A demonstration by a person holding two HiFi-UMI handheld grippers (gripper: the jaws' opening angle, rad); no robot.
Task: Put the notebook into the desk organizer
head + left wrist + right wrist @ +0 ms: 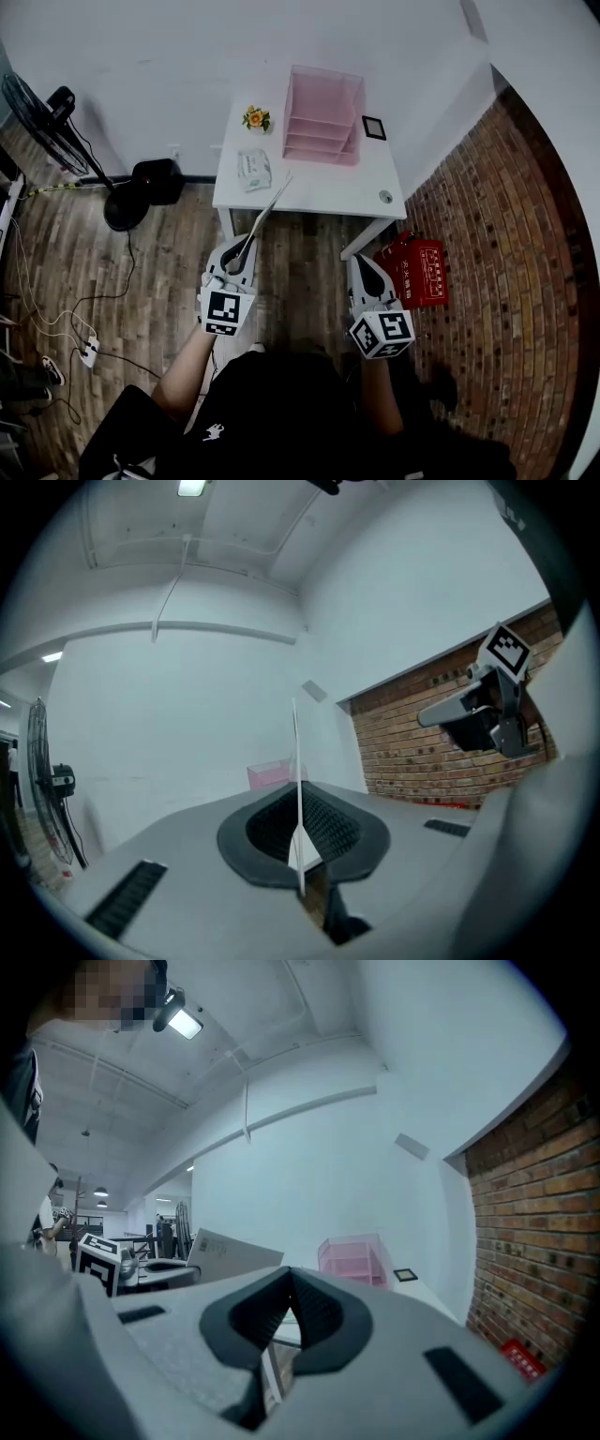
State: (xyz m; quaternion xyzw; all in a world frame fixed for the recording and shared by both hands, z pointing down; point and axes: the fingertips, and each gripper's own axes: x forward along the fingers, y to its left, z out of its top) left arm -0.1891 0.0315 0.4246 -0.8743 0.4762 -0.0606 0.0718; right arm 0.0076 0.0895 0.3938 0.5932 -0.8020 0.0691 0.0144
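Observation:
A pink desk organizer (pixel 323 117) stands at the back of the white desk (pixel 309 192). My left gripper (pixel 246 251) is in front of the desk's near edge, shut on a thin notebook (pixel 269 208) that slants up toward the desk. In the left gripper view the notebook (pixel 297 761) shows edge-on, clamped between the pads, with the organizer (pixel 270 773) behind it. My right gripper (pixel 363 267) hovers over the floor beside the desk leg, shut and empty. In the right gripper view the notebook (pixel 232 1254) is at the left and the organizer (pixel 354 1258) straight ahead.
On the desk are a flower ornament (pixel 255 118), a tissue packet (pixel 253 169), a small black frame (pixel 374 127) and a small round object (pixel 385 197). A red box (pixel 419 272) sits by the brick wall at the right. A fan (pixel 56 122) and floor cables (pixel 89 349) are at the left.

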